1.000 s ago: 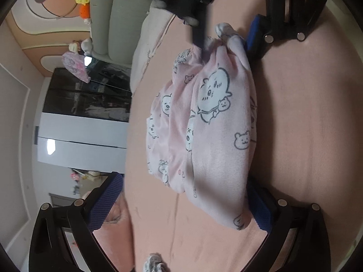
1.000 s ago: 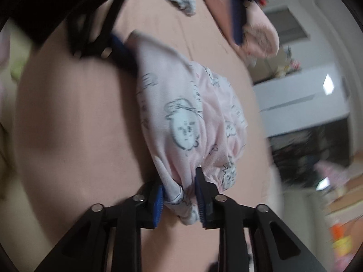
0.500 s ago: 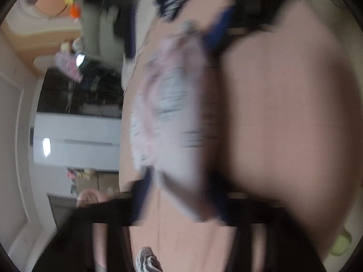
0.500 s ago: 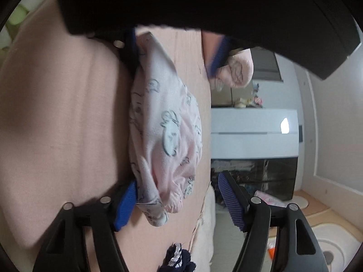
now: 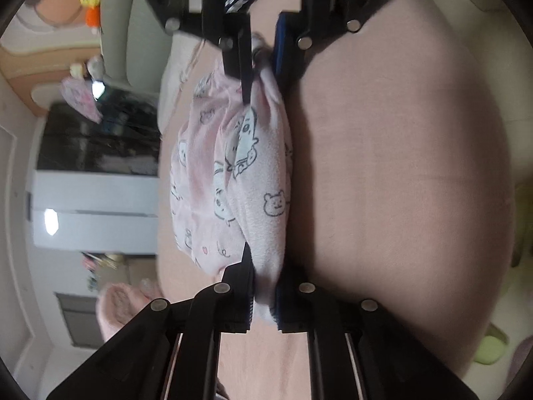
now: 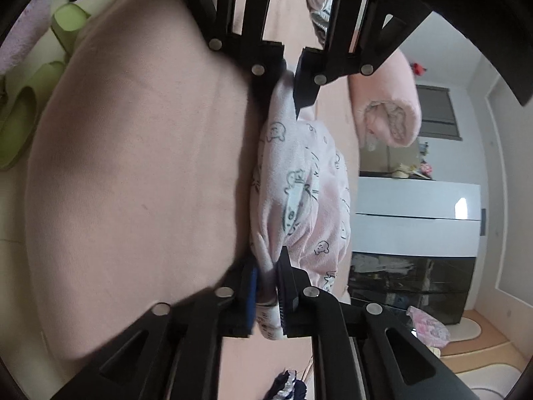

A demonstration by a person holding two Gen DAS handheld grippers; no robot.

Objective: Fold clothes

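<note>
My left gripper (image 5: 265,295) and right gripper (image 6: 268,295) have just closed, each clamping one end of the bunched pink cartoon-print fleece garment (image 5: 246,180). It stretches between them over the pink bedsheet (image 5: 399,183).

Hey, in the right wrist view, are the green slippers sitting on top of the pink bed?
No, the green slippers lie off the edge of the pink bed, on the pale floor beside it.

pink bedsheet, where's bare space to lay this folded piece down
The widest bare patch of pink bedsheet runs from the pink printed garment to the edge by the green slippers. The other side is crowded: a rolled pink towel lies close by.
</note>
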